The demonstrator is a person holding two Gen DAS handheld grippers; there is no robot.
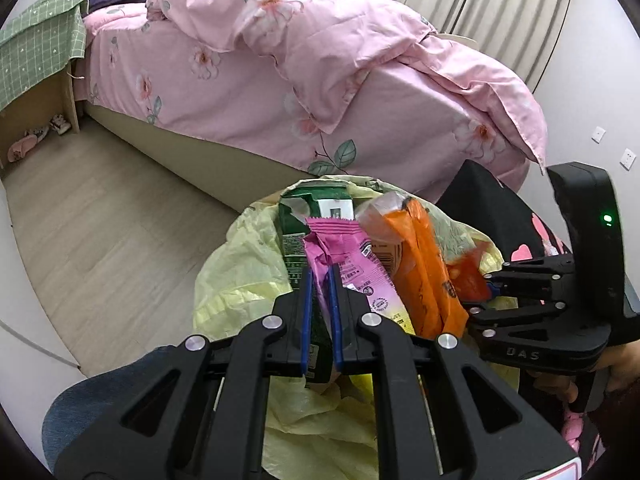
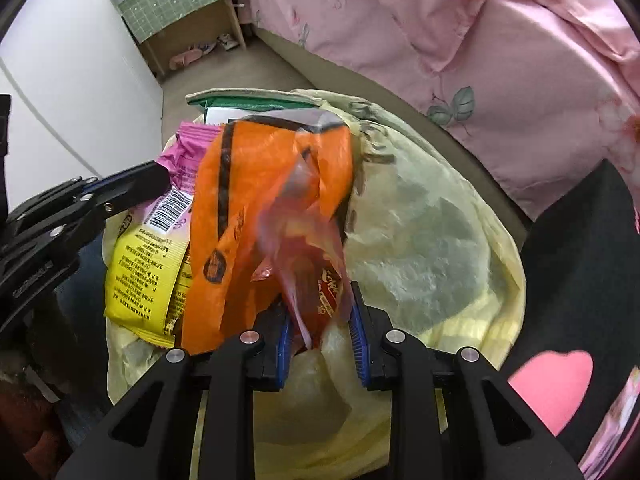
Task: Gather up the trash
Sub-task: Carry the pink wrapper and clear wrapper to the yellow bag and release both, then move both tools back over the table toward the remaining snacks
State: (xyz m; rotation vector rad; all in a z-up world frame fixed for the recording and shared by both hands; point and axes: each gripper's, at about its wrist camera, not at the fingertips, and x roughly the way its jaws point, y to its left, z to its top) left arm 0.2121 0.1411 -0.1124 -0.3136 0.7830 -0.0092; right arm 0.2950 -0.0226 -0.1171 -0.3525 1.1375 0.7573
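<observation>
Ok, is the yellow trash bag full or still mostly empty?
Full: the yellow trash bag has its mouth open, and the orange wrapper, pink wrapper and green carton stick out above its rim.

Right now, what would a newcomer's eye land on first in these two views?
The pale yellow trash bag, stuffed with bright wrappers, fills the middle of both views: an orange wrapper beside a pink-and-yellow wrapper. The left claw grips the pink-and-yellow one, while the right claw straddles a reddish translucent wrapper. Behind lies a bed under a rumpled pink floral duvet.
</observation>
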